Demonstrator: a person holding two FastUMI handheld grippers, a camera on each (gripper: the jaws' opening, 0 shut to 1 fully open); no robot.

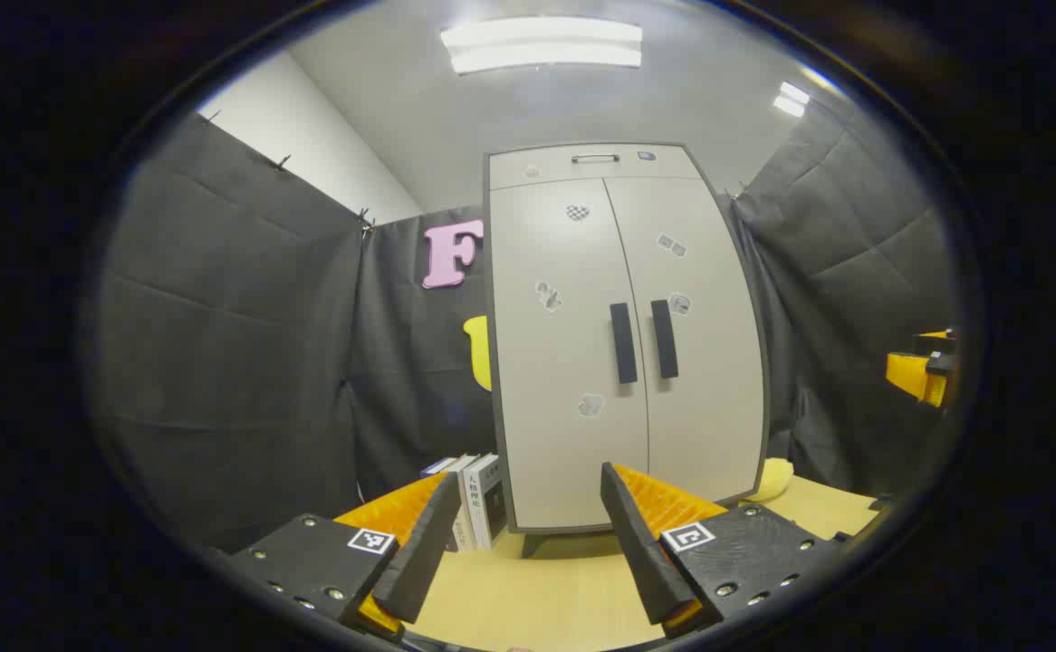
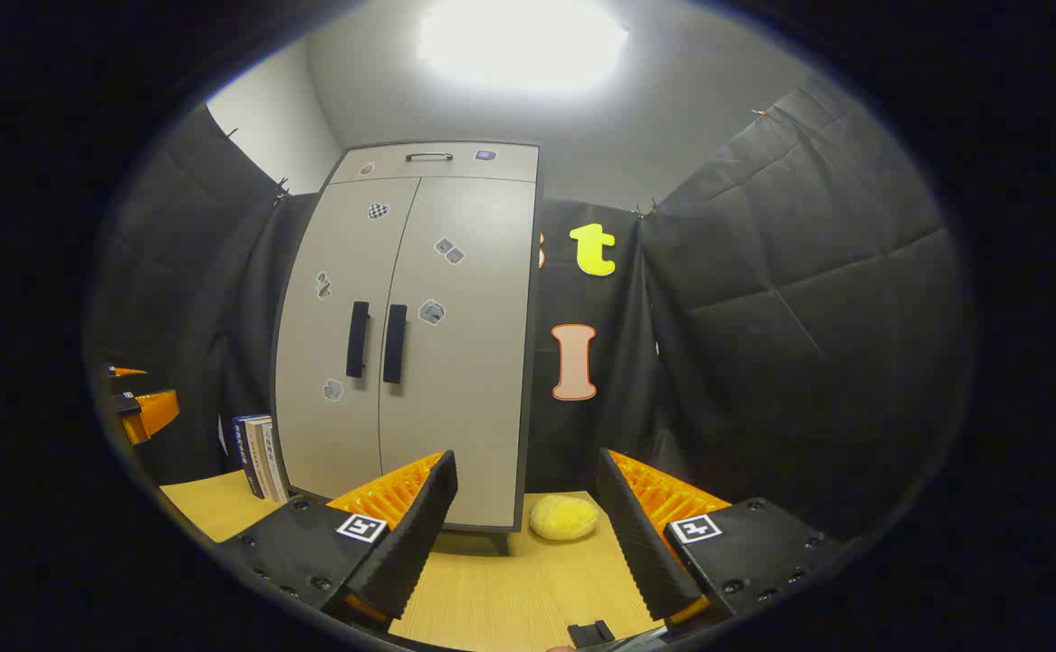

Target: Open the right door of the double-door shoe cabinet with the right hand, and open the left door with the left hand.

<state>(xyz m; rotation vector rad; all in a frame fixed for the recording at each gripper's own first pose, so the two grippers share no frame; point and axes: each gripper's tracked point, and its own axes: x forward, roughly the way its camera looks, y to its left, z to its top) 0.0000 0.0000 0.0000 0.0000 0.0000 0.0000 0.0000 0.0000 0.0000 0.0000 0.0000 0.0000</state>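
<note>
A pale wooden surface (image 1: 546, 598) sits inside a booth hung with dark quilted cloth, under a bright ceiling light, and the shoe cabinet (image 1: 623, 335) stands upright on it toward the back. Both of its doors are closed: the left door (image 1: 560, 362) and the right door (image 1: 705, 353) meet at a centre seam, each with a dark vertical handle just beside that seam, the left handle (image 1: 622, 343) and the right handle (image 1: 664, 339) side by side. Small stickers dot both doors, and a narrow top panel above them carries a small horizontal handle (image 1: 595, 158). A few books (image 1: 478, 503) stand upright against the cabinet's left side, and a yellow sponge-like lump (image 2: 564, 517) lies on the surface near the cabinet's right front corner. In the left gripper view, the left gripper (image 1: 528, 534) is held well short of the cabinet, its jaws spread wide with nothing between them. In the right gripper view, the right gripper (image 2: 523, 521) likewise sits back from the cabinet, jaws parted and empty, angled toward the cabinet's right edge.
</note>
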